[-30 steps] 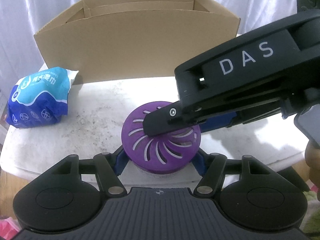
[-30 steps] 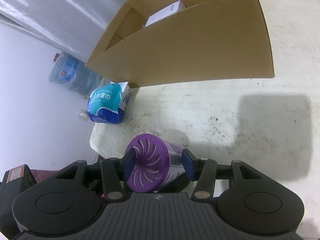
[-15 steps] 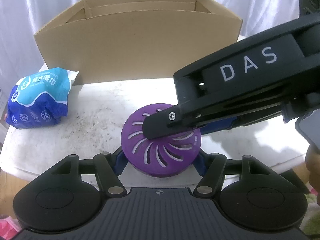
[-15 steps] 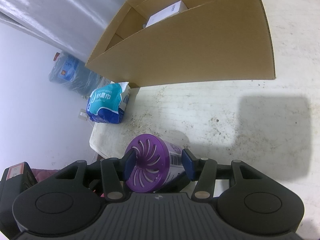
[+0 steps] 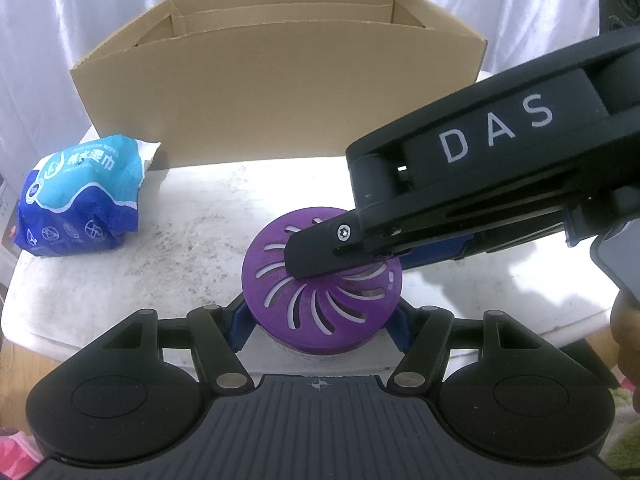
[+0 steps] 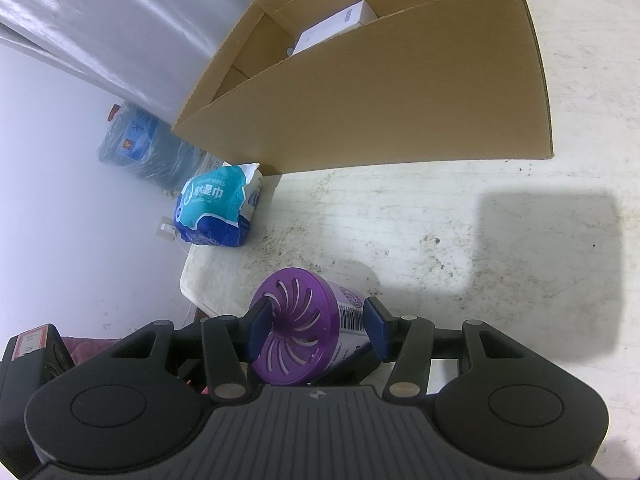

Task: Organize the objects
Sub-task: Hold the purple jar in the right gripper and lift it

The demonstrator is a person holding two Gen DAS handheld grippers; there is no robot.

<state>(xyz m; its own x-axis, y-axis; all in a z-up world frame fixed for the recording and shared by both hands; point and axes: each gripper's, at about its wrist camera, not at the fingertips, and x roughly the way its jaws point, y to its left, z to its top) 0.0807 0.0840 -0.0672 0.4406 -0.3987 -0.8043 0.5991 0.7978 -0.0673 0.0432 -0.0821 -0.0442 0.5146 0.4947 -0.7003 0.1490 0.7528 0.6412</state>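
- A purple air freshener canister (image 5: 322, 280) with a slotted, swirl-vented lid stands near the front edge of the white table (image 5: 200, 232); a printed label with a barcode wraps its side in the right wrist view (image 6: 308, 336).
- The left gripper (image 5: 320, 320) has its blue pads against the canister's two sides just below the lid, clenched on it.
- The right gripper (image 6: 316, 330) reaches in from the right, one blue pad on the lid's face and the other against the labelled body, so it too grasps the canister.
- In the left wrist view the right gripper's black body, marked "DAS", crosses over the lid, one finger (image 5: 320, 252) resting across the vents.
- A blue and white pack of wet wipes (image 5: 84, 196) lies at the table's left edge, well apart from the canister.
- An open cardboard box (image 5: 280, 92) stands behind on the table, with a white carton (image 6: 332, 26) inside.
- A large water bottle (image 6: 140, 148) is on the floor beyond the table by the wall.
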